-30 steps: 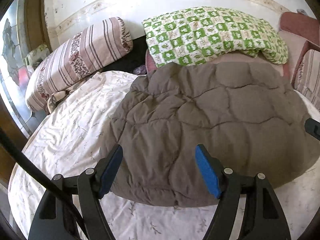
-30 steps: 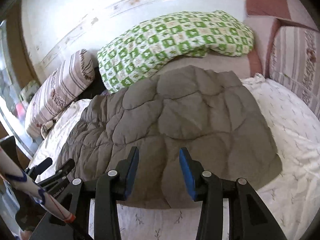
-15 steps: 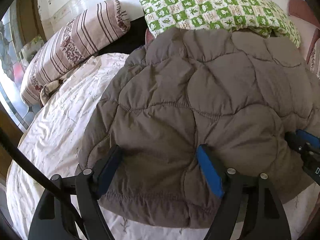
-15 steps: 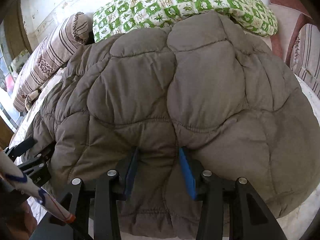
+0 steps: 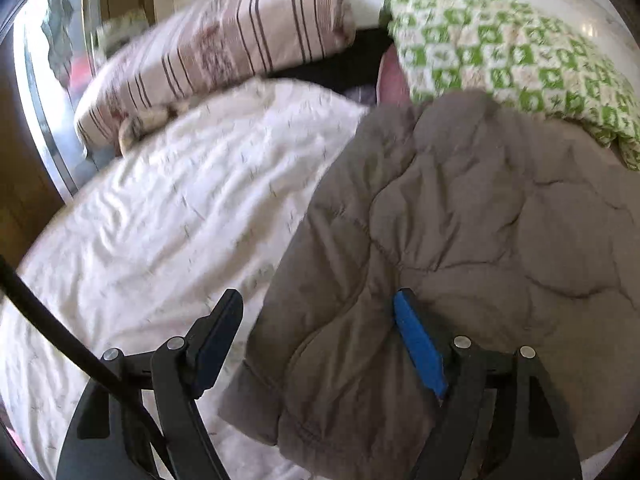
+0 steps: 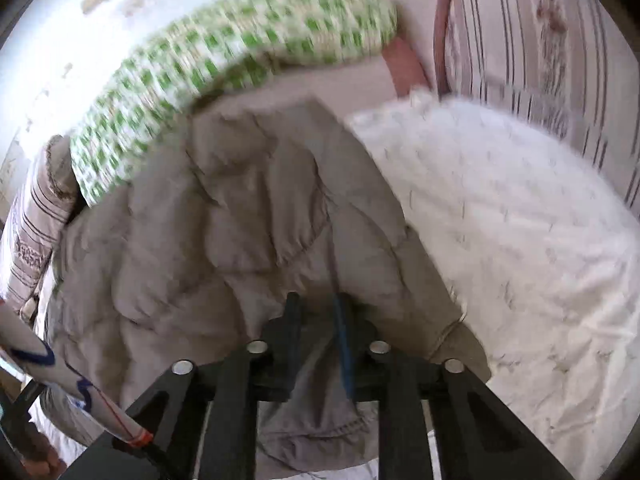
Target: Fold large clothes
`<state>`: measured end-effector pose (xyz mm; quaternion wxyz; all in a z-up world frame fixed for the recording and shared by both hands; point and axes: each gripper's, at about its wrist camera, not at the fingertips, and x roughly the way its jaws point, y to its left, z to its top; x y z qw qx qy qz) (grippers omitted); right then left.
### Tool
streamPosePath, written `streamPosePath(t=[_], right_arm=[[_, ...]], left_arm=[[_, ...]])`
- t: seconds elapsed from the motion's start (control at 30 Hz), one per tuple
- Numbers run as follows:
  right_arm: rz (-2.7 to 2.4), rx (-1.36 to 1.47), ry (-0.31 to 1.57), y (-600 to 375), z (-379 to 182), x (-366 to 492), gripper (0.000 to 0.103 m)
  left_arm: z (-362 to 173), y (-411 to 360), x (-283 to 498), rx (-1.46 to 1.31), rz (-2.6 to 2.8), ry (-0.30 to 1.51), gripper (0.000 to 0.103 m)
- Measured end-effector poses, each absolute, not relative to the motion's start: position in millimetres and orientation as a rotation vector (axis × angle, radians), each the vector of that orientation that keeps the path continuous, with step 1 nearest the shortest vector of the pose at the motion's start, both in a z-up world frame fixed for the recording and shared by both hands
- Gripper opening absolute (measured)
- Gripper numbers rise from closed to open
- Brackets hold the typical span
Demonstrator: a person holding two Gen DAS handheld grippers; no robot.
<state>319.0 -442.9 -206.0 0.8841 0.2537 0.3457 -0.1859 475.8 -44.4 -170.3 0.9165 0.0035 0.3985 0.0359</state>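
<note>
Both grippers have dropped toward the coat's near hem since a second ago, and the right fingers have just been closing on it.

Left wrist view: the left gripper [image 5: 318, 320] stands released, its fingers [image 5: 418, 344] wide apart astride the corner of the brown quilted coat [image 5: 460, 216], one over the cloth and one over the sheet [image 5: 180, 208]. The coat lies spread on the bed below a green checked quilt [image 5: 516, 56] and a striped pillow [image 5: 224, 48].

Right wrist view: the right gripper [image 6: 316, 312] is clenched on a pinch of the coat [image 6: 224, 208] near the hem, cloth bunching between the fingers [image 6: 344, 344].

Padded and puffy, the coat looks light, soft and likely slick; the stitched hem corners seem the surest hold. No writing is legible in either view.
</note>
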Motion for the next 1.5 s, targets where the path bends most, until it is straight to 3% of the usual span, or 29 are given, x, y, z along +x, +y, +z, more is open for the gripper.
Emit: streamPosePath(t=[0.27, 0.43, 0.5, 0.6, 0.9, 1.5], right_arm=[[-0.412, 0.535, 0.757, -443, -216, 327, 0.017], [-0.394, 0.405, 0.632, -403, -176, 320, 0.020], [-0.320, 0.351, 0.584, -378, -165, 320, 0.026], [-0.202, 0.296, 0.604, -343, -165, 331, 0.027], [-0.138, 0.199, 0.726, -310, -200, 355, 0.031], [-0.148, 0.168, 0.740, -308, -204, 357, 0.032]], left_arm=[[-173, -43, 481, 0.004, 0.070, 0.840, 0.078], [-147, -58, 458, 0.056, 0.089, 0.689, 0.073], [-138, -70, 446, 0.082, 0.063, 0.621, 0.073], [-135, -94, 432, 0.135, -0.027, 0.587, 0.073], [-166, -143, 421, 0.358, -0.035, 0.584, 0.074], [-169, -143, 423, 0.339, -0.047, 0.602, 0.074]])
